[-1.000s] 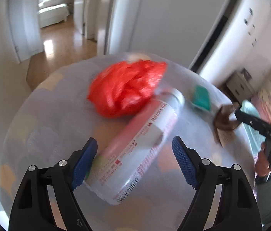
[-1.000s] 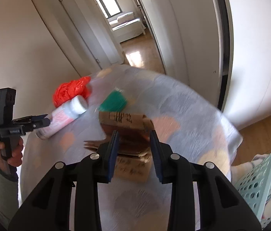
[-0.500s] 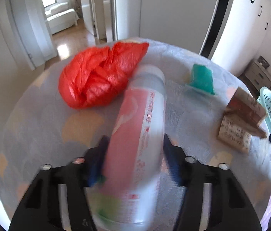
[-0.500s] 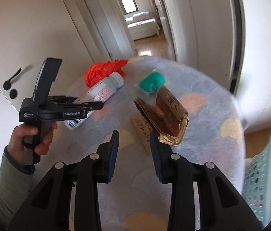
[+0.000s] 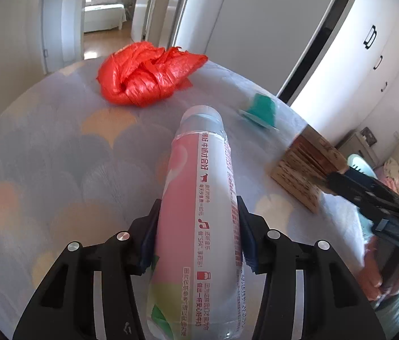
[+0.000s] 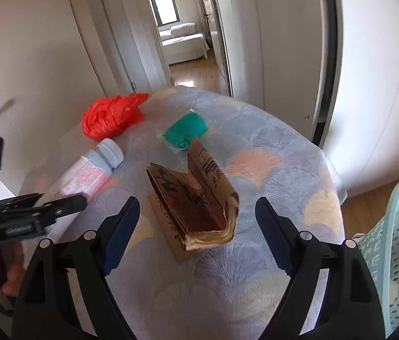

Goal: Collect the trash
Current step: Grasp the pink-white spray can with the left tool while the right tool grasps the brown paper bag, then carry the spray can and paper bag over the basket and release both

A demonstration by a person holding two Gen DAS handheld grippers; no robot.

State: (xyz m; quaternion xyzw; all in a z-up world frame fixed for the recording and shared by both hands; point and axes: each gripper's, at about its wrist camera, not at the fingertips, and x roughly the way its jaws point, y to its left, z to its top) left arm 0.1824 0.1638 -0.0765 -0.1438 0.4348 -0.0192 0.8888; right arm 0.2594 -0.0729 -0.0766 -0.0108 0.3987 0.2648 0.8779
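Note:
My left gripper (image 5: 196, 236) is shut on a pink-and-white plastic bottle (image 5: 199, 226), cap pointing away; the bottle also shows in the right wrist view (image 6: 89, 172). A crumpled red plastic bag (image 5: 145, 76) lies at the far side of the round table (image 5: 43, 155). A green wrapped packet (image 5: 261, 109) lies to the right. A folded brown paper bag (image 6: 196, 198) rests on the table, partly opened. My right gripper (image 6: 196, 223) is open with its blue-padded fingers on either side of the near end of the paper bag.
A pale green perforated laundry basket (image 6: 398, 243) stands beside the table at the right. White wardrobe doors (image 5: 369, 56) and a doorway (image 6: 185, 34) to another room lie behind the table. The table has a patterned cloth.
My left gripper closed on the bottle, which now points away along the fingers. My right gripper let go of the brown paper bag, drew back and opened wide.

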